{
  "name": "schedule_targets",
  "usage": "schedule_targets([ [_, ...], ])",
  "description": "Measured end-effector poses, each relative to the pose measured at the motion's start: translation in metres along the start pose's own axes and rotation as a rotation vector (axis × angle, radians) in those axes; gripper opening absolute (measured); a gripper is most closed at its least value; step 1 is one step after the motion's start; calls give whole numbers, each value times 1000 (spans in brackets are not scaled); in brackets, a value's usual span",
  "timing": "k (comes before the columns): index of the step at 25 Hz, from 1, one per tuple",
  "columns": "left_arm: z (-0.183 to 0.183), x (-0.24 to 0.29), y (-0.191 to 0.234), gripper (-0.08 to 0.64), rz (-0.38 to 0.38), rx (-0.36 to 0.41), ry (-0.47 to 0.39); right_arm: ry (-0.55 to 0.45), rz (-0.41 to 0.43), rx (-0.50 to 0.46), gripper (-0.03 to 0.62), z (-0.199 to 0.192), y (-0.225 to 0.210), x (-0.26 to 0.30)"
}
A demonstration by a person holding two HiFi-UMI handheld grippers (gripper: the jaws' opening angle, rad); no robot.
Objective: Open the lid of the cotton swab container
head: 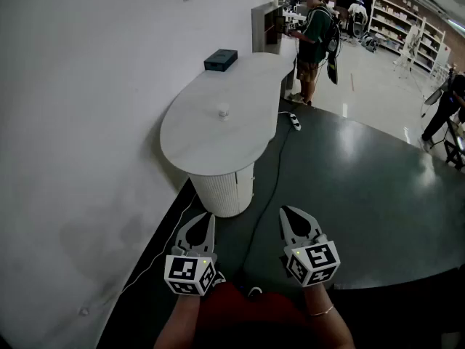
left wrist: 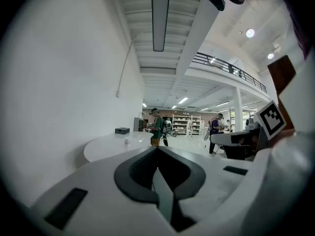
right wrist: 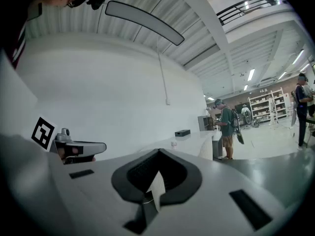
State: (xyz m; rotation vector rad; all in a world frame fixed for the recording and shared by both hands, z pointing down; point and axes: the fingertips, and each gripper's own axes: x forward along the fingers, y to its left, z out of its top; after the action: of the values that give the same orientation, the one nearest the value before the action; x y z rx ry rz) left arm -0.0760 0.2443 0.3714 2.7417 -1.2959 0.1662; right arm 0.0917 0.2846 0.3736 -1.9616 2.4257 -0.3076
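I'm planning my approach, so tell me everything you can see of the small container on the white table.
The container is small, pale and roughly cylindrical, standing upright near the middle of the oval white table. It touches only the tabletop; a dark box lies apart toward the far end. It is too small here to tell its lid's state.

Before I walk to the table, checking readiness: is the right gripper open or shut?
Shut. The right gripper has its jaws pressed together, nothing between them, well short of the table.
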Motion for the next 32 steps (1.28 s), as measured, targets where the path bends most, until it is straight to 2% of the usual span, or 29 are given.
schedule_targets([
  [7,6,-3,-6,26,-15,-13,-30,-12,11,-1,15,0,2,-7],
  [17,-3,-11,-9,28,0,-6,-13,11,58,0,17,-11,17,-11],
  [21,-7,-12,-3,28,14,-26,-8,12,87,10,17,-13,23,-6],
  [26,-9,4,17,29,23,-45,5,-9,85,28,17,-10,19,18],
  [32,-14,33,39,29,2,-56,23,-8,105,22,17,-7,17,52],
])
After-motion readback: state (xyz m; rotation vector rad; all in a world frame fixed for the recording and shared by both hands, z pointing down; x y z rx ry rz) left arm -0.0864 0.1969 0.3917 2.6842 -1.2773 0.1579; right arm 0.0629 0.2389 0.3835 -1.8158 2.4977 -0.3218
